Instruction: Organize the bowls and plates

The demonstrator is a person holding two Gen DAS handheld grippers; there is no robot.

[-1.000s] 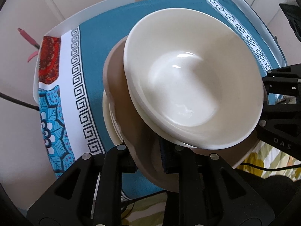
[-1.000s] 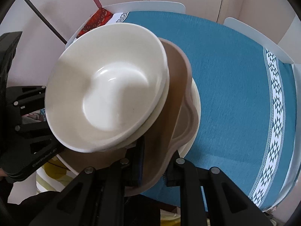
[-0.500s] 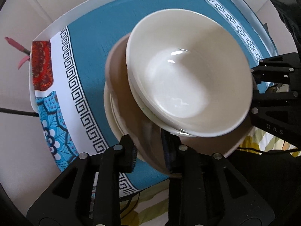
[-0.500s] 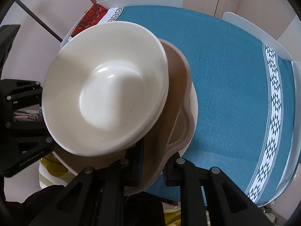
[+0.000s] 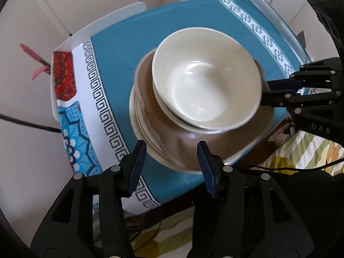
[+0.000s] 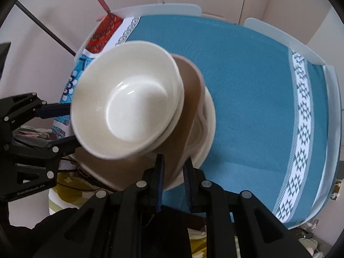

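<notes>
Plates and bowls are found stacked on the bench; left tongs are opening, clear; right tongs remain clamped on the brown plate.

We see a cream bowl nested in a second cream bowl, both sitting tilted on a brown plate (glossy, wavy-rimmed), which rests on cream plates near the table's front edge, the stack overhanging it
</notes>
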